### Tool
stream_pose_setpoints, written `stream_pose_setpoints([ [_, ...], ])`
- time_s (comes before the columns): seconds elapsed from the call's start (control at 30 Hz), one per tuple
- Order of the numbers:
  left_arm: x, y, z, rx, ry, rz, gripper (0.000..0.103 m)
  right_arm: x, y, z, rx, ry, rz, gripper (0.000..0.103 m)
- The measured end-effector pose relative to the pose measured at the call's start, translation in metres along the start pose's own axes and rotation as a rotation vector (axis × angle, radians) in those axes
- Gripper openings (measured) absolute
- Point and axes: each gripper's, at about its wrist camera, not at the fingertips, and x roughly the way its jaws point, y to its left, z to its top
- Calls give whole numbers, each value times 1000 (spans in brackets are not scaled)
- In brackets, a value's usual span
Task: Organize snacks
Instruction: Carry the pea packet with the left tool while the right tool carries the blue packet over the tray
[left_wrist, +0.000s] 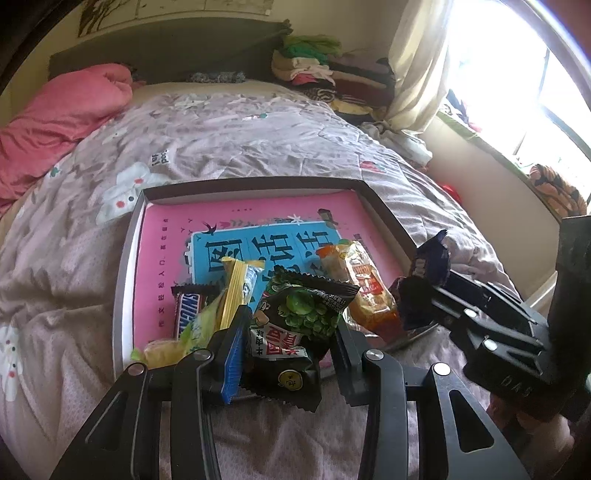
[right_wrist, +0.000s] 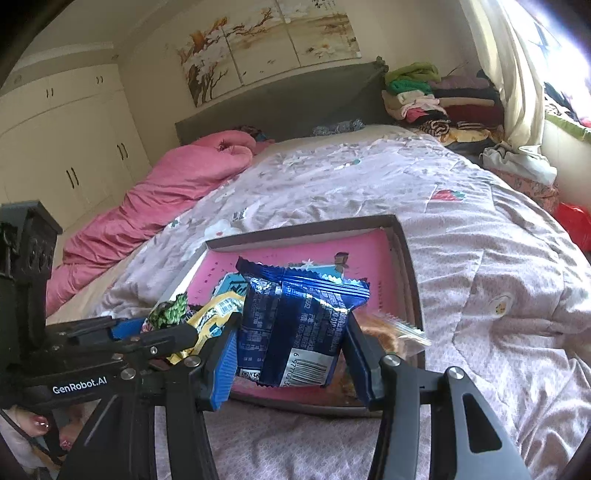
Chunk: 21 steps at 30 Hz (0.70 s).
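A shallow box (left_wrist: 125, 258) with a pink printed bottom lies on the bed. My left gripper (left_wrist: 288, 354) is shut on a black packet of green peas (left_wrist: 299, 317), held over the box's near edge. Inside the box lie a Snickers bar (left_wrist: 188, 310), a yellow packet (left_wrist: 236, 291), a pale green packet (left_wrist: 177, 339) and an orange packet (left_wrist: 365, 284). My right gripper (right_wrist: 291, 347) is shut on a blue foil packet (right_wrist: 295, 325), also over the box (right_wrist: 410, 266). That blue packet (left_wrist: 428, 266) shows at the right of the left wrist view.
A wrinkled floral quilt (left_wrist: 240, 133) covers the bed around the box. A pink duvet (left_wrist: 62, 114) is bunched at the far left. Folded clothes (left_wrist: 325, 74) are stacked by the headboard, near the curtain and window. A hand with painted nails (right_wrist: 37, 424) holds the left gripper.
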Motion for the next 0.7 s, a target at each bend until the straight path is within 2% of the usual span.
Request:
stream_pose_setpoints([
  [0.5, 11, -3, 4, -1, 7, 5, 42, 7, -1, 0, -33, -2, -55, 52],
  [0.7, 16, -2, 3, -7, 18, 16, 42, 6, -1, 0, -30, 2, -36, 52],
])
